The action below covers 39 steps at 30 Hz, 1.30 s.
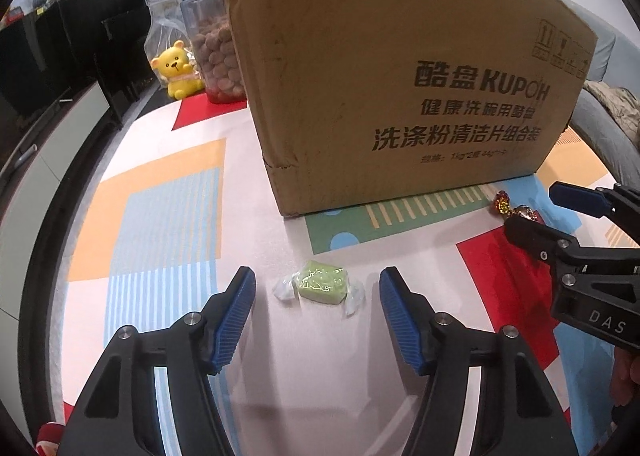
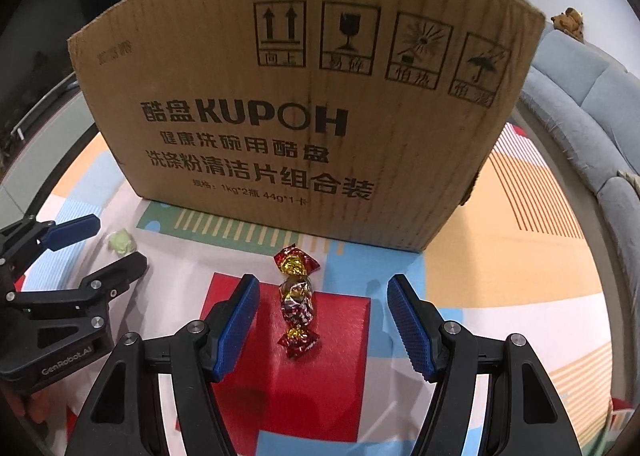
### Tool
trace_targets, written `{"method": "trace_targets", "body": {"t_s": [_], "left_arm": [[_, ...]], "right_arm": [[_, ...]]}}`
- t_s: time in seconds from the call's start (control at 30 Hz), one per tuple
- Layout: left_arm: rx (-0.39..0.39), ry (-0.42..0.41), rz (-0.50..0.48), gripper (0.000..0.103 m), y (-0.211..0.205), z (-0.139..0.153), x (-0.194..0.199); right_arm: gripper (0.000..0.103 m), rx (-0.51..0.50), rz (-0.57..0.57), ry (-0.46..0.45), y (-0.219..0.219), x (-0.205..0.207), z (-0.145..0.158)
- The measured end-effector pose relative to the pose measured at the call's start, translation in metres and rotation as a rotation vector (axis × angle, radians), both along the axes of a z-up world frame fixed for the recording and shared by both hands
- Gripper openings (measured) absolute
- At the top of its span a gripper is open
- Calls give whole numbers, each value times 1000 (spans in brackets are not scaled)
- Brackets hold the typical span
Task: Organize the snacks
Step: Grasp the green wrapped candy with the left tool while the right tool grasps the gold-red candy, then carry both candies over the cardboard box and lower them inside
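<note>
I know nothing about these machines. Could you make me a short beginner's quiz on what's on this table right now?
1. True or false: the left tongs have already clamped the green candy.
2. Which sweet lies between the fingers of the right tongs? A) a green one B) a red and gold foil-wrapped candy C) a chocolate bar
3. Fill in: behind both sweets stands a large ____ box, on the patterned tablecloth.

Key
1. False: the candy lies between the open fingers, with a gap on each side.
2. B
3. cardboard
</note>
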State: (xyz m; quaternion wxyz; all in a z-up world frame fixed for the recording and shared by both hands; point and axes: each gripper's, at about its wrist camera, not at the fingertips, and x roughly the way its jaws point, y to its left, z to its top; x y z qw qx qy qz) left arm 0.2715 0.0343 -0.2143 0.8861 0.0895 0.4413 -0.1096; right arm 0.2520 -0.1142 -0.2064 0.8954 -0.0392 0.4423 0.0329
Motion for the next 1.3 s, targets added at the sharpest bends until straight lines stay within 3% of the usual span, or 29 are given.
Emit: {"method": "trace_targets", "body": {"t_s": [0.23, 0.4, 0.47, 0.5, 0.6, 0.83, 1.3], "left_arm": [[-35, 0, -3, 59, 1, -3, 9], [-71, -1, -6, 52, 3, -4, 11], [-73, -2, -15, 47, 2, -4, 10], [-74, -2, -21, 44, 1, -4, 9], [-75, -1, -31, 39, -1, -4, 7], [-74, 5, -41, 31, -2, -3, 4], [-74, -30, -28, 30, -8, 28, -19]], "right_arm": [[65, 1, -4, 4, 0, 5, -8], [41, 10, -1, 19, -2, 5, -13], [38, 15, 0, 17, -6, 6, -10], [30, 17, 4, 18, -5, 6, -10], [20, 20, 15, 19, -4, 6, -10], [20, 30, 26, 21, -1, 2, -7], [20, 39, 47, -30, -12, -7, 21]]}}
